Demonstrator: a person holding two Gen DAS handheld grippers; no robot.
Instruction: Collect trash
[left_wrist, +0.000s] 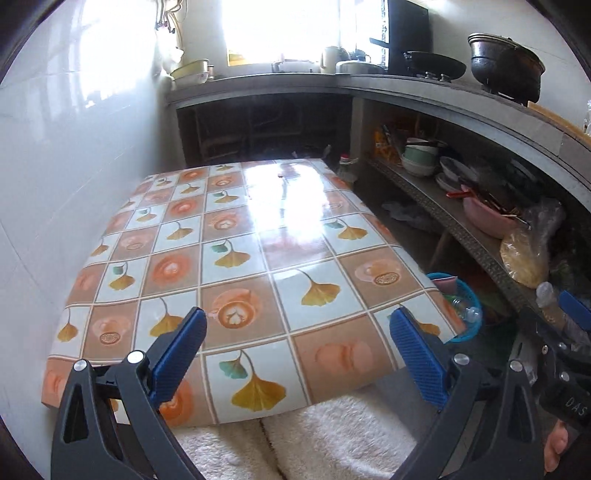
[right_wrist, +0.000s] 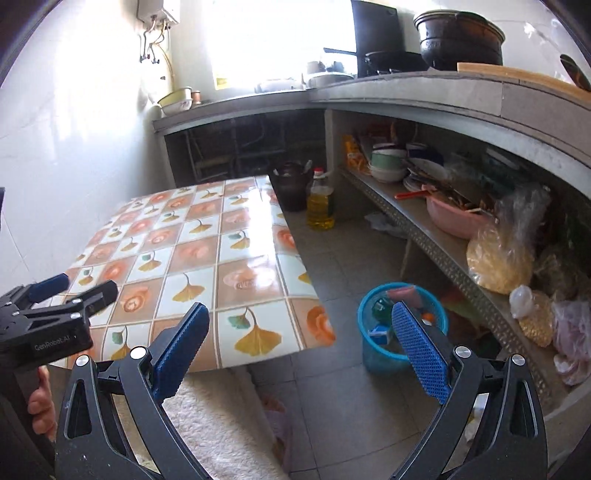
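Note:
A blue plastic bin (right_wrist: 380, 354) stands on the floor right of the low table (right_wrist: 207, 236); it holds several pieces of trash, among them a bottle and wrappers. It also shows in the left wrist view (left_wrist: 466, 295) past the table's right edge. My left gripper (left_wrist: 299, 354) is open and empty over the table's near edge. My right gripper (right_wrist: 301, 350) is open and empty above the floor, between the table corner and the bin. The left gripper shows in the right wrist view (right_wrist: 70, 291).
The table has a tiled ginkgo-leaf cloth (left_wrist: 236, 258) and stands against a white wall. A fluffy white mat (right_wrist: 221, 421) lies in front. An oil bottle (right_wrist: 320, 203) and dark pot (right_wrist: 291, 188) stand on the floor. A cluttered shelf (right_wrist: 443, 236) runs along the right.

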